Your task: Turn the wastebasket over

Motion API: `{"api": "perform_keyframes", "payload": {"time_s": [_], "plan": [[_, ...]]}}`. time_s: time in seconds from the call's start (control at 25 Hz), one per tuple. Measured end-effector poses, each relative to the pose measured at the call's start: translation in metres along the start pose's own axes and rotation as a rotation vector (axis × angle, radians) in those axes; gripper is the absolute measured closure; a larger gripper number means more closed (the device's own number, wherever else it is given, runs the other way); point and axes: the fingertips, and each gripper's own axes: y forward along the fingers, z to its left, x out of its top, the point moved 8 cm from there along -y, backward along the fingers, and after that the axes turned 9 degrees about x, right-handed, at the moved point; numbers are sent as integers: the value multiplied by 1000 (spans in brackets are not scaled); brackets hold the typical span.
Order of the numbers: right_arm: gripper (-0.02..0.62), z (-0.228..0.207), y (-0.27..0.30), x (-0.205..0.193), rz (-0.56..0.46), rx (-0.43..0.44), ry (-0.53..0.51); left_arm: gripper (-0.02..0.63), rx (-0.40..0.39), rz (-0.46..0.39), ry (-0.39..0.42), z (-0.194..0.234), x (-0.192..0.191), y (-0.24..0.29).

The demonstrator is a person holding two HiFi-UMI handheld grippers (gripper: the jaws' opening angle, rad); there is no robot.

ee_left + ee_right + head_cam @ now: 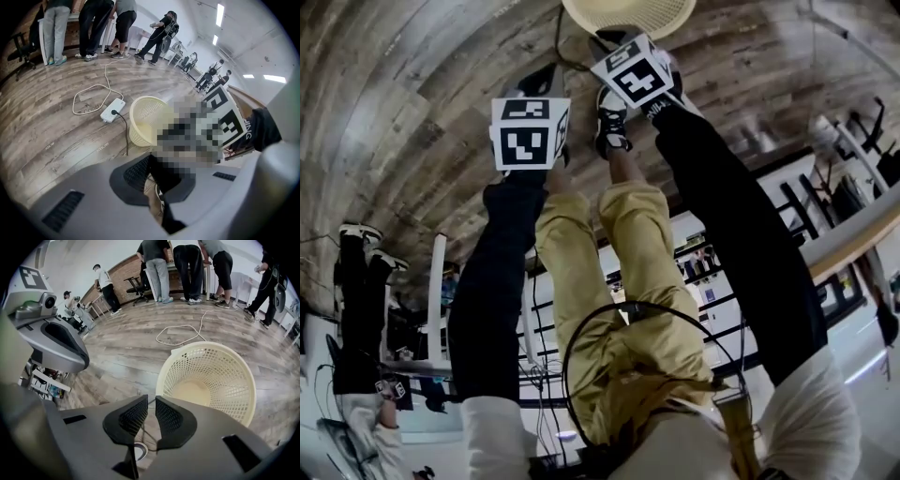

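Your right gripper [151,404] has its jaws drawn to a narrow slit with nothing between them. The cream mesh wastebasket [206,380] stands upright, mouth up, on the wood floor [122,352] just beyond and right of that gripper. Your left gripper [157,176] is also slightly parted and empty; from it, a white power strip [112,110] lies near the wastebasket, to its left.

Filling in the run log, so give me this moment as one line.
phase: pre-grasp | wastebasket: upright on floor, untouched | left gripper: open, empty | right gripper: slightly open, empty
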Motion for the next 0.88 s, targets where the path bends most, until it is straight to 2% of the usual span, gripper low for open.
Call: {"api": "perform_keyframes", "payload": {"time_s": [0.12,0.28,0.52,0.64,0.88], "plan": [[492,-10,14,-6,32,-15,-11,604,-4,10,-8,2,-5,9],[491,-21,33,-16,101,-10,-20,604,-1,15,-26,8,-10,16],[495,-27,47,-23,175,-51,-51,604,0,20,-36,17,-13,23],[505,-24,42,-19,172,-44,-61,604,7,20,-42,22,-12,20],[521,-12,10,6,84,-30,-43,604,8,25,-16,20,-2,3]]}}
